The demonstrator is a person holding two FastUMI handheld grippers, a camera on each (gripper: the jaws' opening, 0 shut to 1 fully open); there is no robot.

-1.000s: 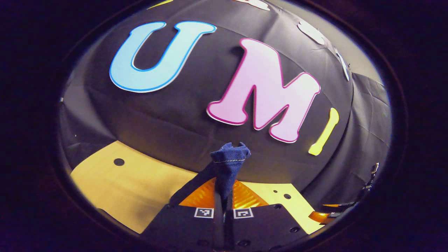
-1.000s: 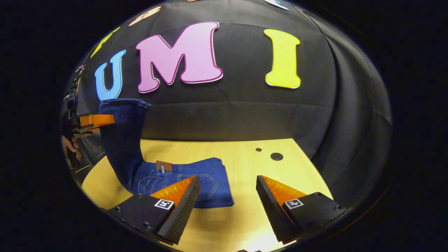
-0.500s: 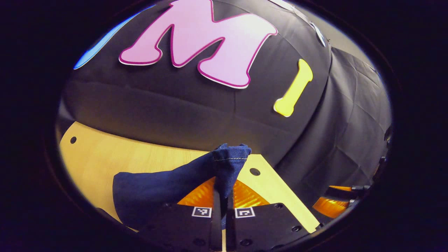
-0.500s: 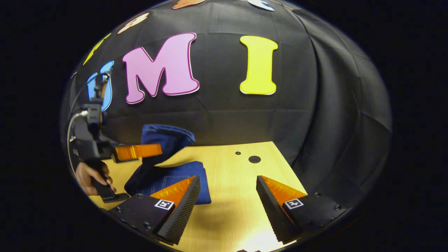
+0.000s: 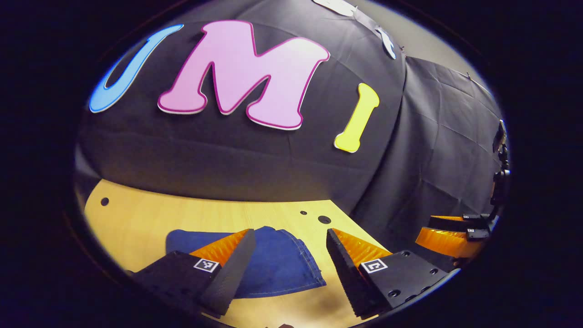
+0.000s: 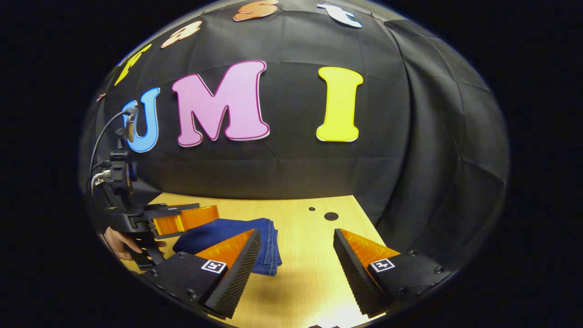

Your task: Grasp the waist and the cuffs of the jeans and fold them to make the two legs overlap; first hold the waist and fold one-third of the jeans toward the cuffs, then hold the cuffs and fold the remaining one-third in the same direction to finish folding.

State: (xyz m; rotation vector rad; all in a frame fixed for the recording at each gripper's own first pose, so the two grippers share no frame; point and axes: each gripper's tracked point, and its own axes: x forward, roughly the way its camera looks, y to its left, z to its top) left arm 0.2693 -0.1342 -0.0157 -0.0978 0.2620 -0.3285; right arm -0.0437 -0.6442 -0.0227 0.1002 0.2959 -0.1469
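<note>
Pale yellow wooden tabletop [image 6: 314,269] with small dark round holes [image 6: 331,216]; creased black cloth wall [image 6: 437,150] behind, lit from above.

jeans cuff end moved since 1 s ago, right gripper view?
Yes. The cuff end stood raised against the booth wall; now the jeans lie folded flat on the table, and the left gripper is open.

Pale yellow wooden tabletop [image 5: 150,214] [image 6: 309,278] with small round dark holes [image 5: 324,219] [image 6: 331,216] near its far edge, crumpled black cloth booth wall [image 5: 437,150] [image 6: 437,150] standing directly behind it
</note>
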